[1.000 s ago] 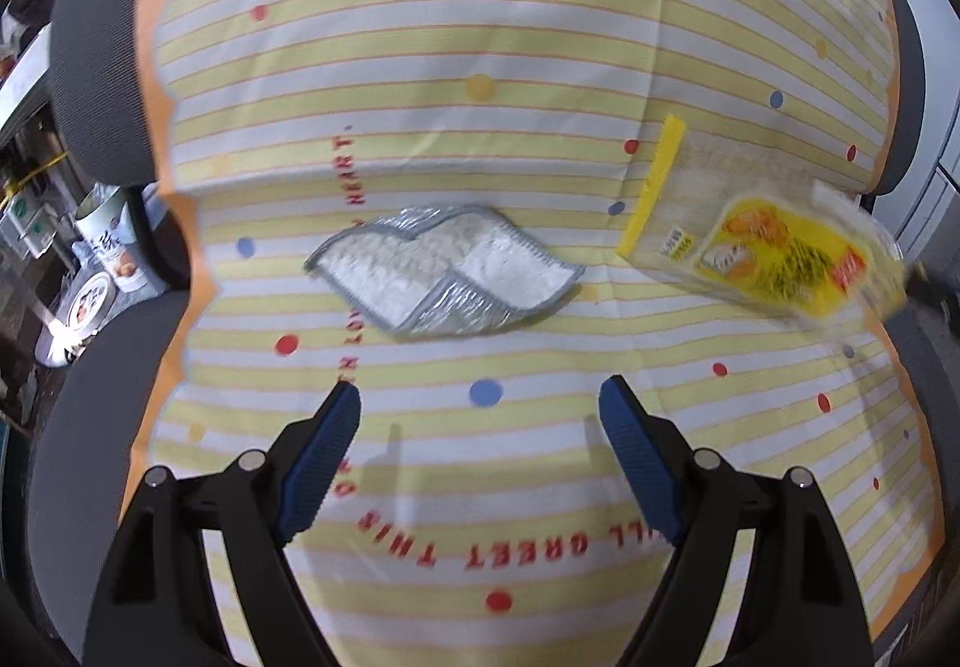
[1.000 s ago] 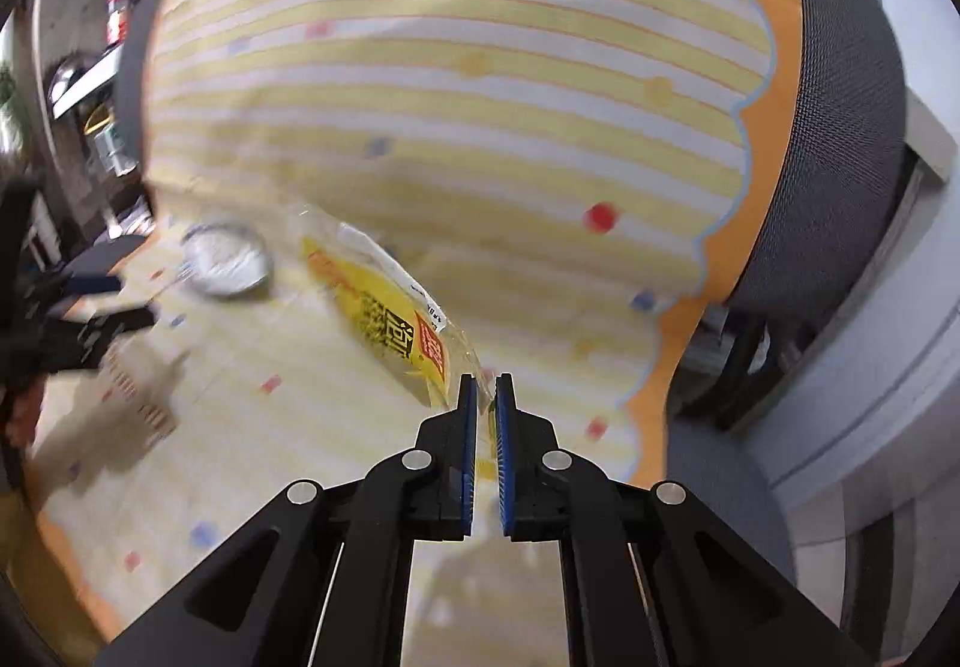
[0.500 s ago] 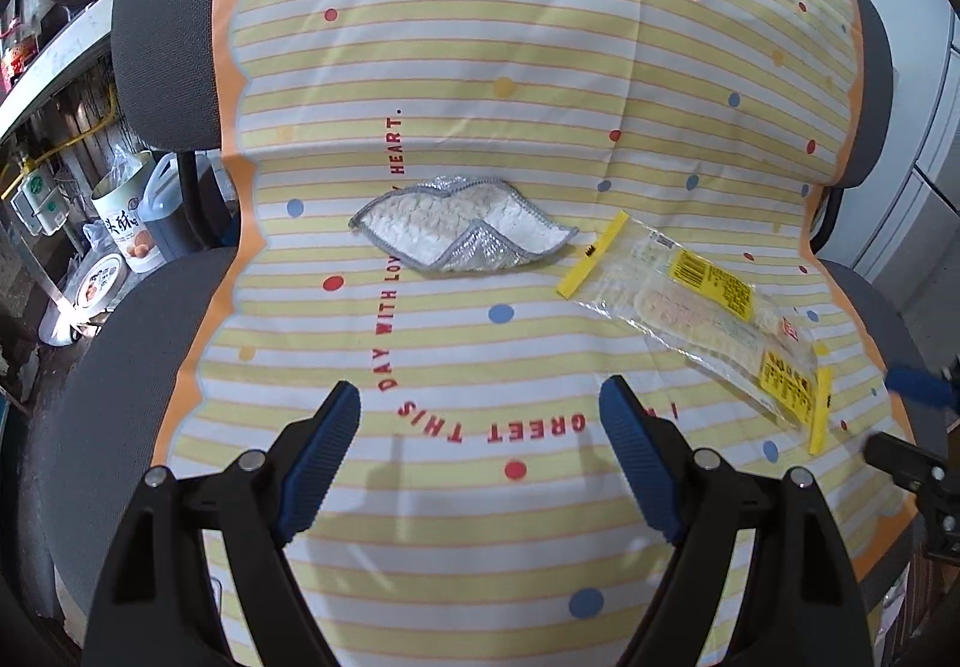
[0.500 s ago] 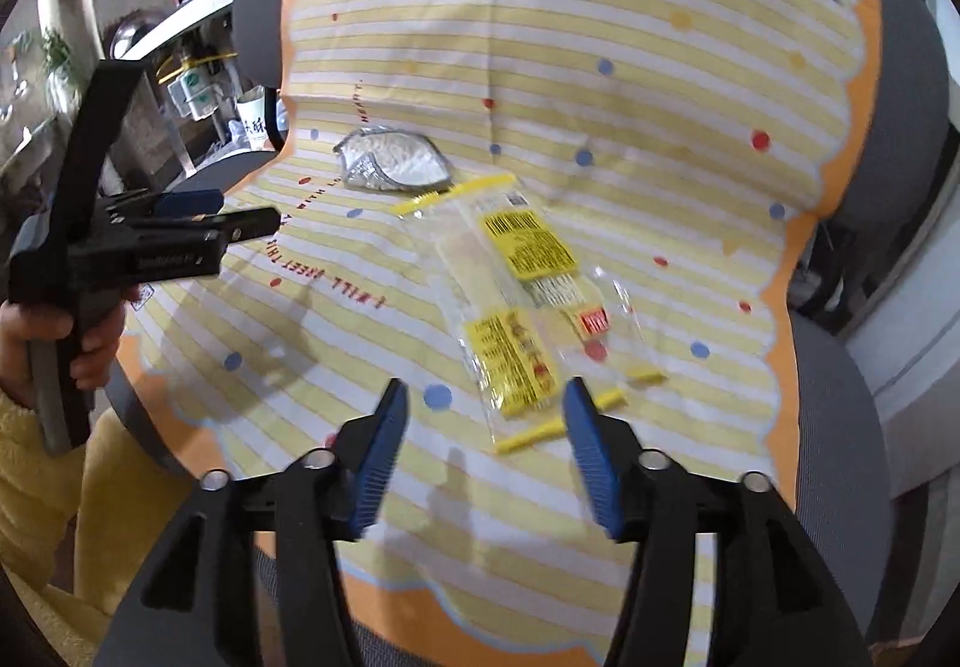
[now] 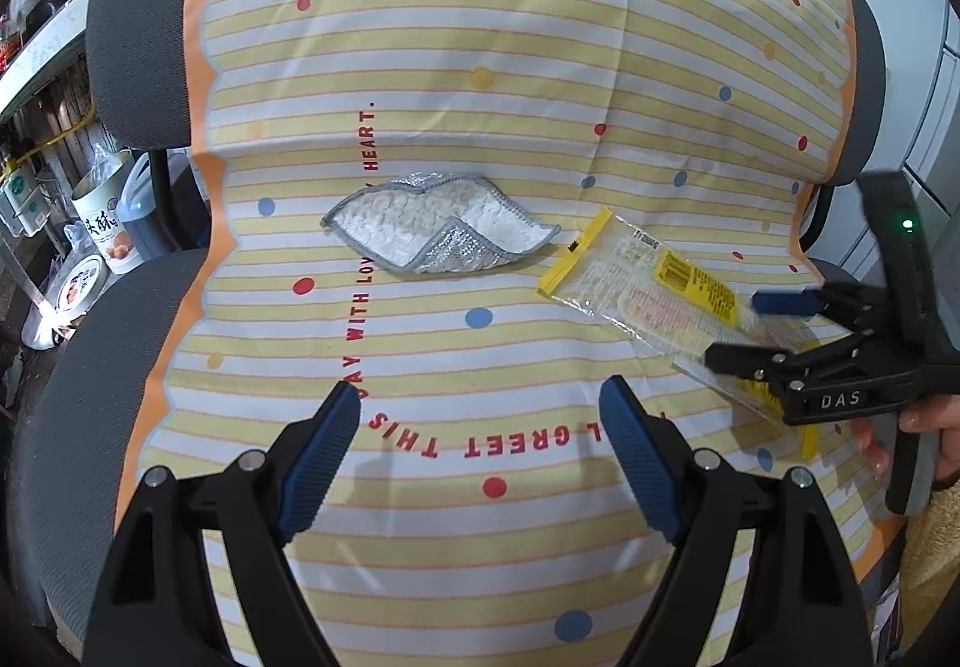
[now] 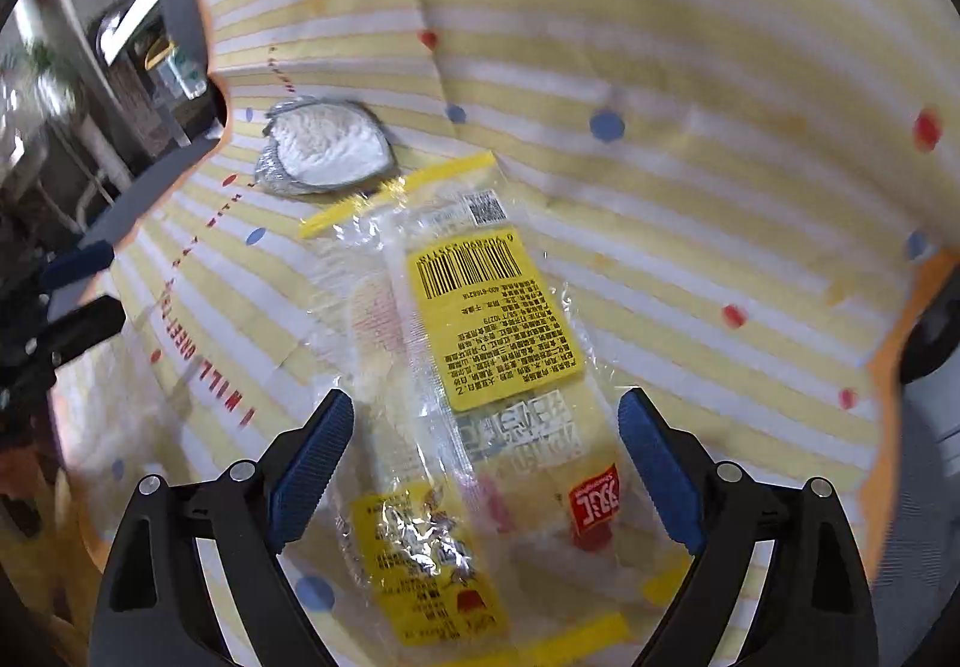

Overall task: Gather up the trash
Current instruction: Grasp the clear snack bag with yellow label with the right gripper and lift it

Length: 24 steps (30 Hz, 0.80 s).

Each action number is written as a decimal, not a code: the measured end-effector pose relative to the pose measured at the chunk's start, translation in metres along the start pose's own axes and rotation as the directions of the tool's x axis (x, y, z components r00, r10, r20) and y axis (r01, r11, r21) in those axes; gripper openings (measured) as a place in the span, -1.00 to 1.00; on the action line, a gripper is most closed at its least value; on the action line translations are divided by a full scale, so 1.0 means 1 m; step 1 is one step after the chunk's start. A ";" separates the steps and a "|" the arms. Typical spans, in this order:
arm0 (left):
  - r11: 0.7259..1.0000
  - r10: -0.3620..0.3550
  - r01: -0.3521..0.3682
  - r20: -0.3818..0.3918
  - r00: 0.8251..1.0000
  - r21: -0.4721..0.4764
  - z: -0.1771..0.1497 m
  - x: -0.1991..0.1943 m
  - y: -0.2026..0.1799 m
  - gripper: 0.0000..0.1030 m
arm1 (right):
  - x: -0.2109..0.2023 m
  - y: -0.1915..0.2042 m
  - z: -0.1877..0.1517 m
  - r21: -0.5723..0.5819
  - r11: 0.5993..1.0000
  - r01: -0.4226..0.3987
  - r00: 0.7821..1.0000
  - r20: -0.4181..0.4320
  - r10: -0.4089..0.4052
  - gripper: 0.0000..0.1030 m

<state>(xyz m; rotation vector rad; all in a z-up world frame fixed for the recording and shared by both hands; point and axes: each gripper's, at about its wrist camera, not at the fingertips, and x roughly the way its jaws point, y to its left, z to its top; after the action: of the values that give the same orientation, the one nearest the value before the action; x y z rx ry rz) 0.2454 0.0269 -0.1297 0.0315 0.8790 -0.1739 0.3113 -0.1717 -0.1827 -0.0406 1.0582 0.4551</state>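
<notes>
One wrapper (image 6: 480,367) lies flat on the striped cloth (image 5: 420,36) between the wide-open fingers of the right gripper (image 6: 483,463), which has closed in since a moment ago, one silver-edged pad (image 5: 438,226) lying ahead of the left gripper (image 5: 480,445), also wide, holding nothing.

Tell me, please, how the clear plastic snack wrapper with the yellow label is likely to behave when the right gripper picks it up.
The snack wrapper is thin, crinkled film, so it will probably flop and sag. It looks flat and nearly empty, so likely very light. Its glossy surface may slip between the open right gripper pads.
</notes>
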 end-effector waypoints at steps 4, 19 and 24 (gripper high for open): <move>1.000 0.005 -0.005 -0.007 1.000 0.002 -0.001 0.004 -0.001 0.55 | -0.007 0.019 -0.015 -0.059 0.998 -0.013 1.000 0.000 0.013 0.81; 1.000 0.020 -0.021 -0.019 1.000 -0.014 -0.012 -0.006 0.004 0.55 | -0.055 0.039 -0.072 0.030 0.998 0.050 0.992 0.116 -0.053 -0.94; 0.998 0.056 -0.057 -0.013 0.998 -0.019 -0.004 -0.002 0.007 0.55 | -0.103 0.042 -0.073 0.131 0.962 0.239 0.925 0.269 -0.267 -0.95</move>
<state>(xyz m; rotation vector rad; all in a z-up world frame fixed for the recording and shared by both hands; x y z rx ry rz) 0.2421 0.0345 -0.1312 0.0395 0.8914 -0.1124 0.1930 -0.1867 -0.1243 -0.0254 0.7757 0.1672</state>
